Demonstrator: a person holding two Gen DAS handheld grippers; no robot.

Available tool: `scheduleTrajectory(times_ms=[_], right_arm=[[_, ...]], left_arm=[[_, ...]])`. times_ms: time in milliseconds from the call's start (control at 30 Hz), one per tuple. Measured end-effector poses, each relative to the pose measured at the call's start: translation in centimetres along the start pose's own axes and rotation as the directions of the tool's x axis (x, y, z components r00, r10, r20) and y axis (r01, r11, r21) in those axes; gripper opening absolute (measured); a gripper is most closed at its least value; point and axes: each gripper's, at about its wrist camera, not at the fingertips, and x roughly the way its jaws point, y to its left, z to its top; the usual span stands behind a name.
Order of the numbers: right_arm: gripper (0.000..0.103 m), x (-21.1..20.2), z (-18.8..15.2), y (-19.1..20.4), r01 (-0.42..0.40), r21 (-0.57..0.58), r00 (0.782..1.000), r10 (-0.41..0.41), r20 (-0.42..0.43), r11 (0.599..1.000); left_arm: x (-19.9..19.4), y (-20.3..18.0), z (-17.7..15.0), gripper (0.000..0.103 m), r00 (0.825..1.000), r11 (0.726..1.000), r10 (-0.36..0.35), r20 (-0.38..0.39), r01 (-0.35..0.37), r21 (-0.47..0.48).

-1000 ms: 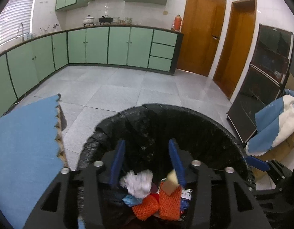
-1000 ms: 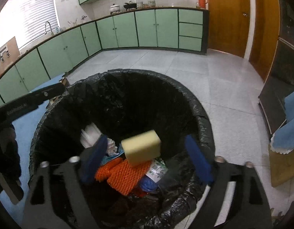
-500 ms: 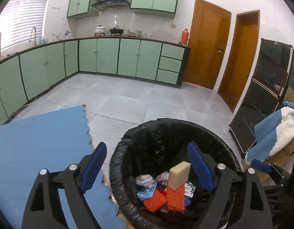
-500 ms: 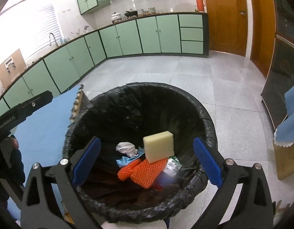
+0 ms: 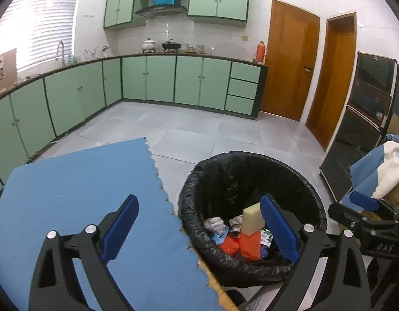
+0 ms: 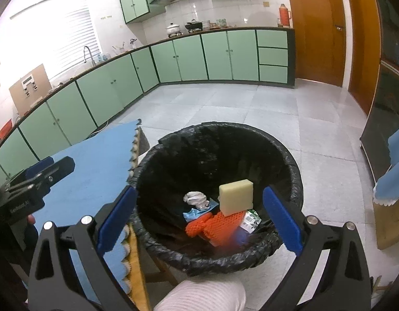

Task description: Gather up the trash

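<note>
Nearest to me, my right gripper (image 6: 199, 220) stands wide open and empty above the near rim of the bin; my left gripper (image 5: 199, 229) is likewise spread wide and empty, one finger over the blue mat (image 5: 77, 202) on the bench (image 6: 137, 272), the other over the bin's rim

Just beyond, the trash bin (image 6: 290, 171), lined with a black bag, sits beside the bench edge and holds all the trash I can see. On top, a pale yellow sponge (image 6: 236, 196) leans on an orange mesh scrubber (image 6: 217, 226). I judge both light, soft and compressible, best taken across their short faces with a modest squeeze. The mesh should snag rather than slip

Beside them lie crumpled white tissue (image 6: 196, 198), a blue scrap (image 6: 193, 213) and a small printed wrapper (image 6: 251, 219). I judge these nearly weightless, limp and liable to slide out of a loose pinch; the tissue is best gripped at its bunched middle

The bag itself I judge thin, slick and easily torn, to be held at the folded rim if it must be lifted

No loose trash shows on the visible part of the mat. Farther off, grey floor tiles (image 5: 189, 140) run to green cabinets (image 5: 189, 80)
</note>
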Motion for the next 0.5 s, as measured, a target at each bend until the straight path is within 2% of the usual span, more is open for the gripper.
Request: scheduleTrajectory(times_ms=[500], right_arm=[[0.096,-4.2,1.3,3.1,-0.029,-0.049,0.998,0.032,0.048,0.998]], left_arm=[[-5.6,0.8,0.1,0.094,0.997,0.999,0.037,0.068,-0.036,-0.011]])
